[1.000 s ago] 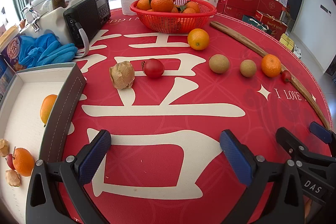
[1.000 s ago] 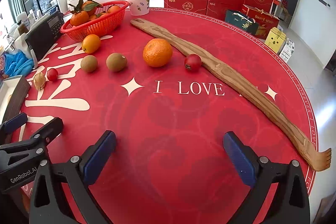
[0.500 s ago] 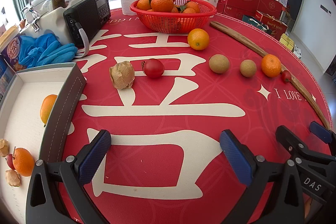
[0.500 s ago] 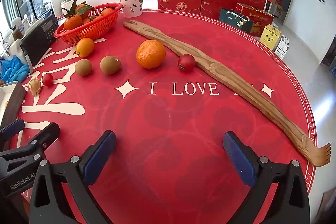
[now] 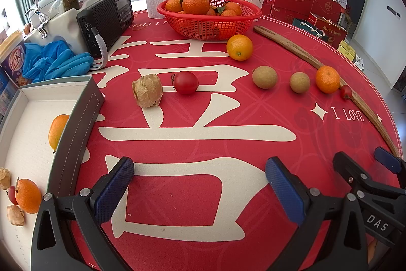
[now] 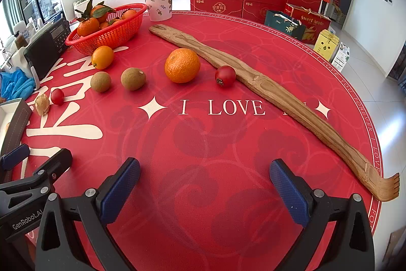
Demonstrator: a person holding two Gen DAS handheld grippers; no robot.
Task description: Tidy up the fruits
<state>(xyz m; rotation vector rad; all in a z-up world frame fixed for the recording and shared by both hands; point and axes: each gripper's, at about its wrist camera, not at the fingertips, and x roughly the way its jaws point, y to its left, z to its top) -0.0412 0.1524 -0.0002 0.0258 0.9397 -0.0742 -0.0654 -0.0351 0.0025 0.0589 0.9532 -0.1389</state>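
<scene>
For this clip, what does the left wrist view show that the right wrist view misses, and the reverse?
Only the left wrist view shows the tray's floor, holding two oranges and small husked fruits.

Only the right wrist view shows the wooden back scratcher's clawed end.

Both show the red basket, two kiwis, loose oranges, two small red fruits, and both open claws, left and right.

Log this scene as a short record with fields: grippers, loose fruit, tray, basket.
left gripper: open, empty, above the mat
right gripper: open, empty, above the mat
loose fruit: mandarin, two kiwis, smooth orange, two small red fruits, papery husk fruit
tray: holds two orange fruits and small pieces
basket: leafy mandarins
back scratcher: lies across the mat
</scene>
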